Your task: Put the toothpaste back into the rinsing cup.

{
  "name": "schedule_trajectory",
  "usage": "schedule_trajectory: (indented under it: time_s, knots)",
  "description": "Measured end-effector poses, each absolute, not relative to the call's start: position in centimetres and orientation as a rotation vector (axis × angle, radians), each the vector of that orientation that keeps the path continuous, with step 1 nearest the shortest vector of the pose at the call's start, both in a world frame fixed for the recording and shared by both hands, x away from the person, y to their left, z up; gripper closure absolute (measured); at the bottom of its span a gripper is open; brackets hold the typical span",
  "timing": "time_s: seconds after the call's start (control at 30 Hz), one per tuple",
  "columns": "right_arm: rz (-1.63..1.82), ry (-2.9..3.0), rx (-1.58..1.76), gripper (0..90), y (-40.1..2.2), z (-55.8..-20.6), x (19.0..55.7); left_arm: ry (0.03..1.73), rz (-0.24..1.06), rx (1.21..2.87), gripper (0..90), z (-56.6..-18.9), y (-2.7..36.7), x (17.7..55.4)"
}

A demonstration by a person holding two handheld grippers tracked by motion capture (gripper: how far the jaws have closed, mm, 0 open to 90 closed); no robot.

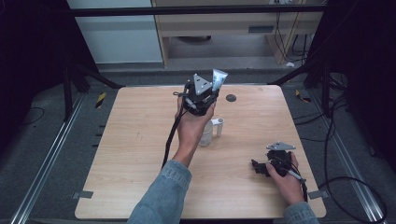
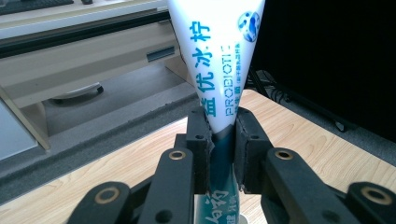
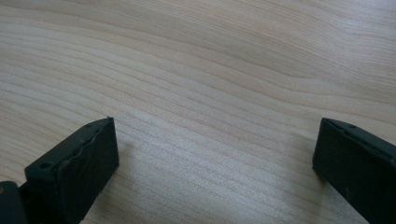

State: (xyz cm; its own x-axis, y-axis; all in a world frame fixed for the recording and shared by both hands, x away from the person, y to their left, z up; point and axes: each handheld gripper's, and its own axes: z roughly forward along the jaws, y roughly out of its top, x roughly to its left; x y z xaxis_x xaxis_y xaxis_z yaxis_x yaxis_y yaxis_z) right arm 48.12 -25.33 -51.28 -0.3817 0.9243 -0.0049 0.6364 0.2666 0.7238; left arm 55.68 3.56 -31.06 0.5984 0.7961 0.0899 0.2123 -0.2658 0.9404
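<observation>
One toothpaste tube [image 2: 219, 70] — white, blue lettering legible in the left gripper view — is clamped upright in the left tongs [image 2: 223, 154], raised above the counter [image 1: 140, 154] near its far edge. Beneath the hand: one clear cup [image 1: 206, 134], one white holder [image 1: 218, 126]. Right tongs [image 3: 215, 163] — jaws wide apart — rest on bare wood.

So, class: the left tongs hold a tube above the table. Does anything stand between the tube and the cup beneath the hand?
Nothing visible does. The left tongs grip the tube above the cup; the person's left hand partly hides the cup.
</observation>
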Motion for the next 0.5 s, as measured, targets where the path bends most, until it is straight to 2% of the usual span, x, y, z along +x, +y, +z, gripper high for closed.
schedule_trajectory:
  time_s: [0.5]
  knots:
    - [0.901, 2.113, 1.409, 0.5, -25.3, -51.3, 48.1, 0.839, 0.714, 1.76, 77.7, -32.6, 4.5, 55.9]
